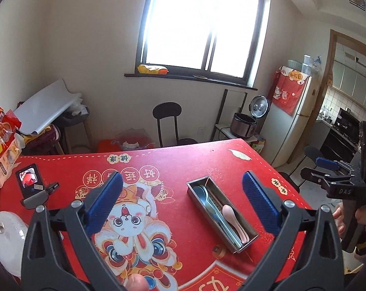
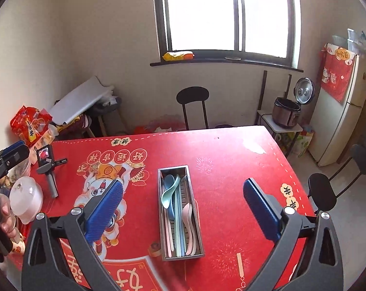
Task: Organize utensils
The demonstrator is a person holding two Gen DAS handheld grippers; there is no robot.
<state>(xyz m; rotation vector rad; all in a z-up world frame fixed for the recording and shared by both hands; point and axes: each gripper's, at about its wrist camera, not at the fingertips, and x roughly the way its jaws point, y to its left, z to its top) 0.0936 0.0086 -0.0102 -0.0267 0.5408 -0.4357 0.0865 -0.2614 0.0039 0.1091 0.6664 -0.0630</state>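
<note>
A long steel utensil tray lies on the red printed tablecloth. Inside it lie blue and green spoons, pink spoons and pastel chopsticks. My left gripper hovers above the table with its blue pads wide apart and nothing between them. My right gripper also stands open and empty above the tray. In the left wrist view the right gripper shows at the right edge, held by a hand.
A small camera on a stand, a white lid and a red snack bag crowd the table's left side. Black chairs stand behind and right. A rice cooker and fridge are at right.
</note>
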